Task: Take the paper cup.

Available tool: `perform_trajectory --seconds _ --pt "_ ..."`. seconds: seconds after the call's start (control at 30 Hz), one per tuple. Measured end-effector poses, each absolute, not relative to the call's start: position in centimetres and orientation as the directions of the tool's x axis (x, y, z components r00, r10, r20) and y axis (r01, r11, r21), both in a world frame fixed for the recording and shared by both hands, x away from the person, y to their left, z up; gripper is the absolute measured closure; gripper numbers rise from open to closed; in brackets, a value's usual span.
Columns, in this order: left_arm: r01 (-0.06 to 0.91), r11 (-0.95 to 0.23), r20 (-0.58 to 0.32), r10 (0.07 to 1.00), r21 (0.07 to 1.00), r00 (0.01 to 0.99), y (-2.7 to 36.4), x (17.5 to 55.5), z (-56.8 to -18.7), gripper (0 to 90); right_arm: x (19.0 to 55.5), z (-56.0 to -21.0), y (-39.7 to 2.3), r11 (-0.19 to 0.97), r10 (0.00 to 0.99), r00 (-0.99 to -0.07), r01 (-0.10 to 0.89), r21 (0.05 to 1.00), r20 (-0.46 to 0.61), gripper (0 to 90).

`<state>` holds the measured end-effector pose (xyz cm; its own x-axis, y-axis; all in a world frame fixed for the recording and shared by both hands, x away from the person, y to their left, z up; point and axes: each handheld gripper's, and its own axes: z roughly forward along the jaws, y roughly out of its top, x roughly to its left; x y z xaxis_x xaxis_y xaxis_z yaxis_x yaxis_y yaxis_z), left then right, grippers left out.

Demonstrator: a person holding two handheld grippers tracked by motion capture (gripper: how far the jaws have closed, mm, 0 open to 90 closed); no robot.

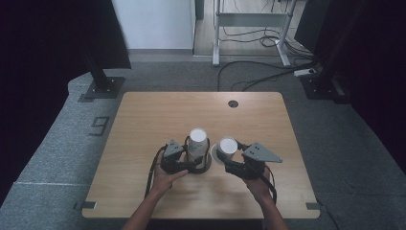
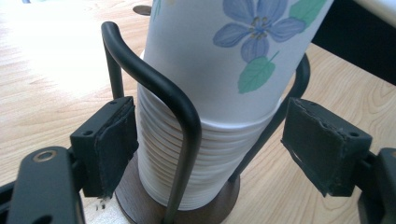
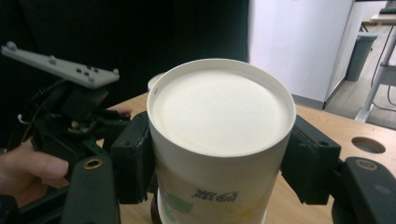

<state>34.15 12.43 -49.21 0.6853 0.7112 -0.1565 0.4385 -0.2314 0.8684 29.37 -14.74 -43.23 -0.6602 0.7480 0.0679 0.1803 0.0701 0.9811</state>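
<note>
Half the cup stack (image 2: 205, 154) seems hidden behind holder wire (image 2: 154, 88).

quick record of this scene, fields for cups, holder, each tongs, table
cup stack: paper cups nested upside down in the holder, flower print on the top one
holder: black wire frame on a round wooden base
left tongs: either side of the stack, right pad apart from it
right tongs: shut on single cup, upside down
table: light wood

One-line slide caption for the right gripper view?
Right gripper clamps an upside-down paper cup above the wooden table.
</note>
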Motion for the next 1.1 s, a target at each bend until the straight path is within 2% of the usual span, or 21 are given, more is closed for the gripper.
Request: perform_trajectory --seconds 1.1 --pt "0.461 -0.205 -0.181 0.727 0.864 0.662 13.7 31.6 -48.9 17.6 30.0 -48.8 -13.2 0.138 0.731 -0.674 0.294 0.946 0.103 33.2"
